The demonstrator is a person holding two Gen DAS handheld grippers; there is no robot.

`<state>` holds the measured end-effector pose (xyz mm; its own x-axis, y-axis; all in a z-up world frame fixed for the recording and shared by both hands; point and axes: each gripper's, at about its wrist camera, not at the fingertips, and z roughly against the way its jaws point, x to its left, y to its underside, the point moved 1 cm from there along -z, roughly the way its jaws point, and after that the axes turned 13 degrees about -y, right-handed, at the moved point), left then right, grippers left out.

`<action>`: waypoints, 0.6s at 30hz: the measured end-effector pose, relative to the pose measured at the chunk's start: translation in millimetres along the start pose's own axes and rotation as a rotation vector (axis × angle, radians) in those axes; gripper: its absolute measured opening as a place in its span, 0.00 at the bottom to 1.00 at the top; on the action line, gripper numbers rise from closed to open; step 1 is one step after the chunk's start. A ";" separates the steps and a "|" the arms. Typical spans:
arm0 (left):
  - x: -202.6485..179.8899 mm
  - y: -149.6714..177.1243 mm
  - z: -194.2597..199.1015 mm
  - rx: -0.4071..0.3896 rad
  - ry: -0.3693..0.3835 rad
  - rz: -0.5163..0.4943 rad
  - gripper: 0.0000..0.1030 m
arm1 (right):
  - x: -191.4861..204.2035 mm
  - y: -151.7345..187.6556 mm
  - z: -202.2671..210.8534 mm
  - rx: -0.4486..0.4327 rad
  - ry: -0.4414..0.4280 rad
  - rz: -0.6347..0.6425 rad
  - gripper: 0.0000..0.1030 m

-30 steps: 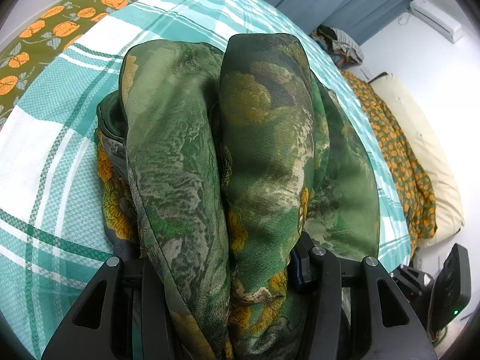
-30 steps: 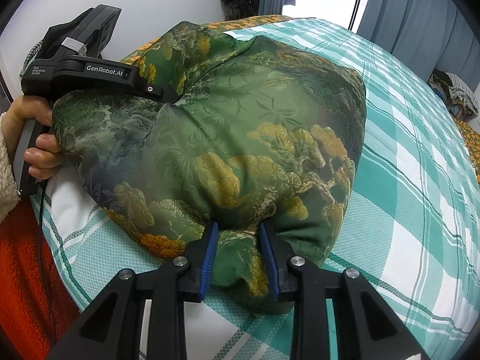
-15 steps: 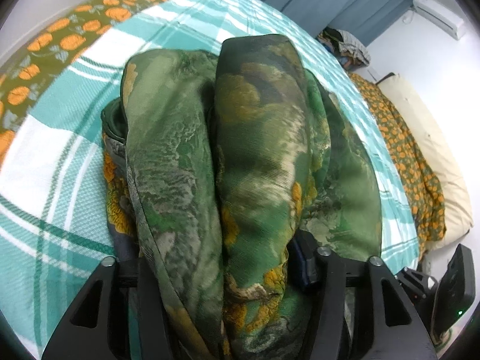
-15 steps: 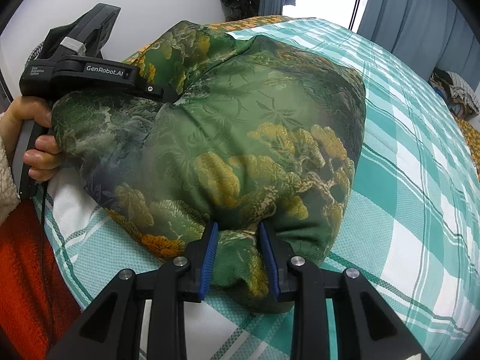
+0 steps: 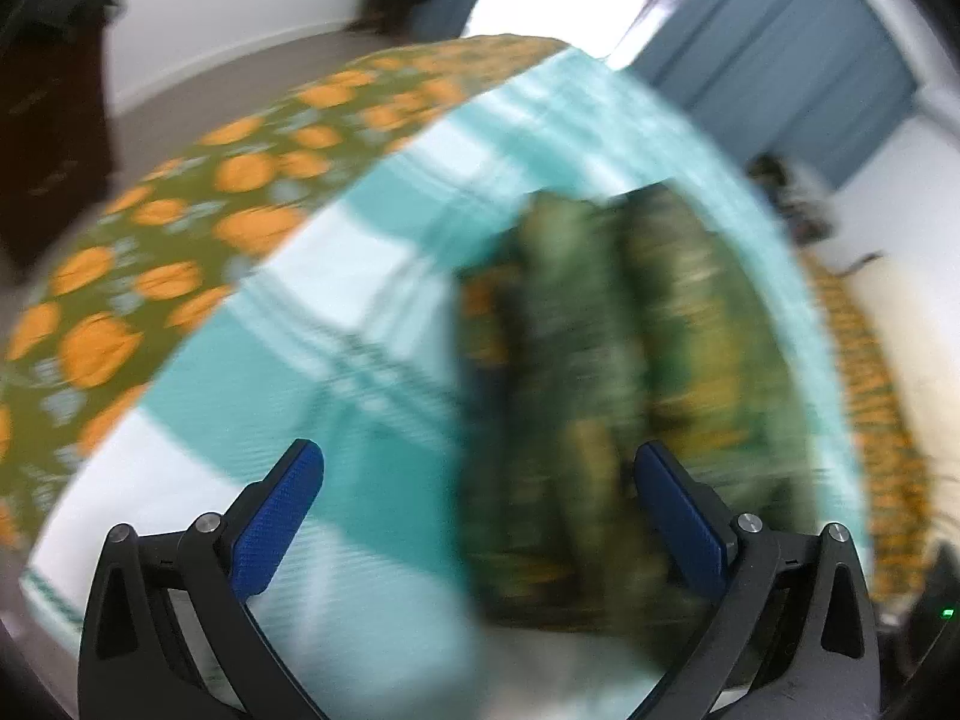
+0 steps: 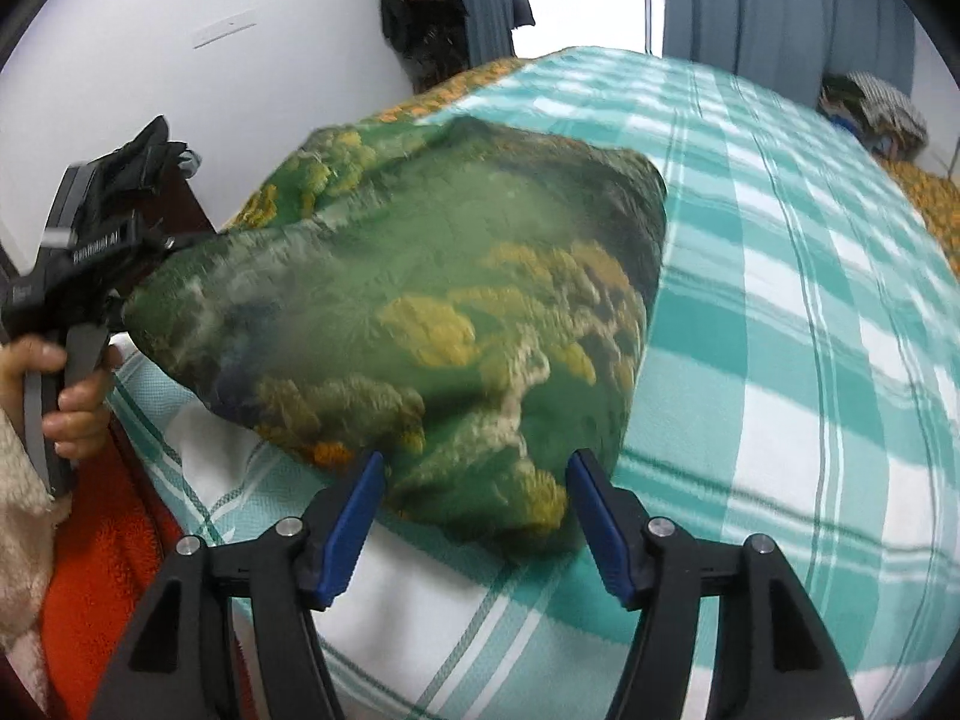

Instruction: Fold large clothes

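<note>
A folded green garment with yellow flowers [image 6: 420,300] lies in a thick bundle on the teal checked bed sheet [image 6: 780,300]. My right gripper [image 6: 475,457] hovers at its near edge; its jaws are opening, with the fabric's corner between them and the pads off the cloth. In the blurred left wrist view the garment [image 5: 600,390] shows as stacked folds. My left gripper [image 5: 475,449] is opening wide, and the folds sit near its right finger without being pressed. In the right wrist view a hand [image 6: 72,402] holds the left gripper's body [image 6: 90,258] at the garment's left end.
An olive cover with orange flowers [image 5: 180,252] borders the far side of the sheet. Red fabric [image 6: 102,540] and a cream sleeve [image 6: 24,480] are at the bed's near left edge. Blue curtains [image 6: 780,0] and a clothes pile [image 6: 870,108] stand behind the bed.
Both grippers have let go of the garment and spread their jaws. Both have pulled back and up. The left view has swung left and blurred, and the bundle now rests on the sheet.
</note>
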<state>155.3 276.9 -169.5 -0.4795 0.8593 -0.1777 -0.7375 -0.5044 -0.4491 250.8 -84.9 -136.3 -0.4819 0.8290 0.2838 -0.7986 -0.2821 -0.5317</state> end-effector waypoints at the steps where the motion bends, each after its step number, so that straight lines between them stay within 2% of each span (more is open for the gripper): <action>1: 1.7 2.5 -4.2 0.006 -0.022 -0.003 1.00 | -4.1 0.8 0.1 0.003 -0.004 -0.026 0.63; 5: 1.2 9.6 -4.3 -0.059 -0.038 0.001 1.00 | -13.7 2.4 8.2 -0.026 -0.005 -0.110 0.63; 7: -1.4 11.7 -5.6 -0.068 -0.071 -0.002 1.00 | -18.0 1.0 7.4 0.007 -0.009 -0.141 0.63; 9: -0.8 12.8 -4.1 -0.079 -0.069 -0.001 1.00 | -22.5 2.4 9.9 0.012 -0.052 -0.160 0.63; 10: 0.4 12.5 -3.6 -0.082 -0.064 0.002 1.00 | -23.5 3.2 14.9 -0.016 -0.073 -0.160 0.63; 14: 11.4 16.4 2.4 -0.087 -0.015 0.026 0.99 | -16.1 -5.3 35.1 -0.139 -0.116 -0.073 0.63; 16: 15.7 17.4 3.1 -0.055 -0.005 0.032 0.99 | -5.2 -15.9 35.0 -0.137 -0.101 0.008 0.63; 18: 18.7 17.9 5.9 -0.033 -0.018 0.024 0.99 | 1.6 -25.7 31.3 -0.126 -0.123 0.036 0.63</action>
<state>130.4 283.4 -175.7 -0.5055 0.8454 -0.1728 -0.7098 -0.5213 -0.4737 259.3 -91.4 -97.2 -0.5557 0.7520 0.3544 -0.7324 -0.2412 -0.6367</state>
